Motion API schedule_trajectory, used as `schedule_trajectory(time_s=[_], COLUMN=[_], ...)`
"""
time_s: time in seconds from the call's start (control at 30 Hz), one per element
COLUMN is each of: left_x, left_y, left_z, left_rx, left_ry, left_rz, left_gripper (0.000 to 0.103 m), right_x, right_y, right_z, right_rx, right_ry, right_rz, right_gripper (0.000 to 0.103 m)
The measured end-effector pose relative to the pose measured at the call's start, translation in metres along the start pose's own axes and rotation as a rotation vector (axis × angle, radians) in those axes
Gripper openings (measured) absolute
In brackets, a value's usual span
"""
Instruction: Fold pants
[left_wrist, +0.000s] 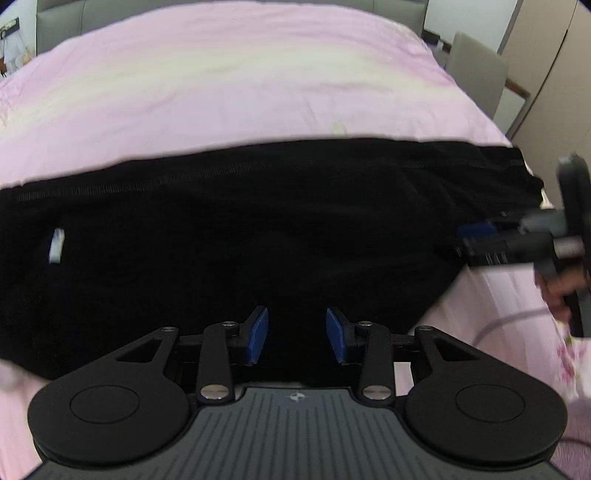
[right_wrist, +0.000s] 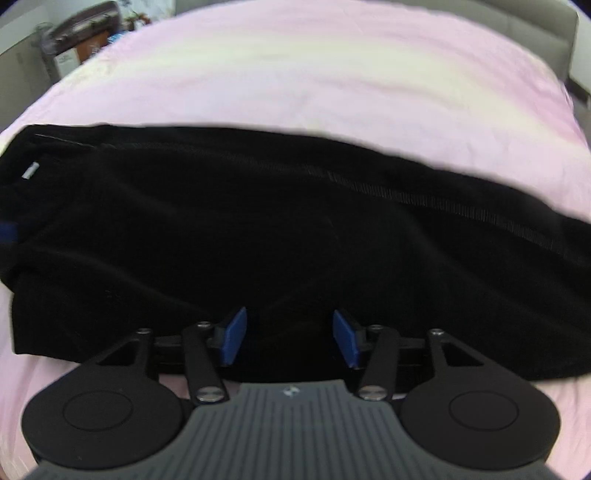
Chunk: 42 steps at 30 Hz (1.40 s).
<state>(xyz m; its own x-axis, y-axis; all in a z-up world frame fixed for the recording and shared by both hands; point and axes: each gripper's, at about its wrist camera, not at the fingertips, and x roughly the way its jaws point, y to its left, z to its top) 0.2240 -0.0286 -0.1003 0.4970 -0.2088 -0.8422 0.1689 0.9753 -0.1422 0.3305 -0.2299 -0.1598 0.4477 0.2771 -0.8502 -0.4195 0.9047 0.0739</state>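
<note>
Black pants (left_wrist: 240, 229) lie flat across a pink bed sheet (left_wrist: 221, 85), stretched left to right, with a small white tag (left_wrist: 56, 245) near their left end. My left gripper (left_wrist: 297, 336) is open and empty, its blue pads over the near edge of the pants. The right gripper (left_wrist: 476, 236) shows in the left wrist view at the pants' right end. In the right wrist view the pants (right_wrist: 258, 229) fill the middle, and my right gripper (right_wrist: 290, 338) is open and empty over their near edge. The tag (right_wrist: 30, 170) sits far left.
The pink sheet (right_wrist: 295, 74) covers the bed beyond the pants. A grey headboard (left_wrist: 62, 18) stands at the far end. A grey chair (left_wrist: 476, 70) and beige wardrobe (left_wrist: 554, 74) stand to the right. A floral bedcover (left_wrist: 569, 354) hangs at the near right edge.
</note>
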Motion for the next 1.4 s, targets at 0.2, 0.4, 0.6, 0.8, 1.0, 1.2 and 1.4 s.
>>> schedule_trajectory(time_s=[0.2,0.4,0.6,0.8,1.0,1.2,1.4], left_x=[0.016,0.051,0.021,0.003,-0.009,0.001,0.038], left_y=[-0.035,-0.050,-0.037,-0.033,-0.027,-0.022,-0.026], left_z=[-0.044,-0.037,0.015,0.048,0.045,0.018,-0.015], left_rx=[0.022,-0.057,-0.139,-0.127,-0.100,-0.059,-0.034], left_ry=[0.032,-0.030,-0.099,-0.064,-0.008,0.096,0.210], left_rz=[0.012,0.115,0.086,0.069,0.039,0.011,0.024], left_gripper=[0.056,0.037,0.016,0.014,0.013,0.011,0.011], right_x=[-0.039,-0.053,-0.059,-0.048,-0.031,-0.064,-0.040], right_y=[-0.015,0.000,0.031,0.077,0.112,0.077,0.075], right_z=[-0.033,-0.081,-0.088,-0.077,-0.063,-0.030,-0.051], right_rx=[0.235,0.181,-0.173,-0.614,-0.894,-0.725,-0.735], right_ry=[-0.093,-0.055,-0.090,-0.183,-0.233,-0.062,0.177], right_rz=[0.082,0.065,0.056,-0.020,-0.093,0.077,0.084], right_gripper=[0.048,0.048,0.048,0.048,0.005,0.001,0.000])
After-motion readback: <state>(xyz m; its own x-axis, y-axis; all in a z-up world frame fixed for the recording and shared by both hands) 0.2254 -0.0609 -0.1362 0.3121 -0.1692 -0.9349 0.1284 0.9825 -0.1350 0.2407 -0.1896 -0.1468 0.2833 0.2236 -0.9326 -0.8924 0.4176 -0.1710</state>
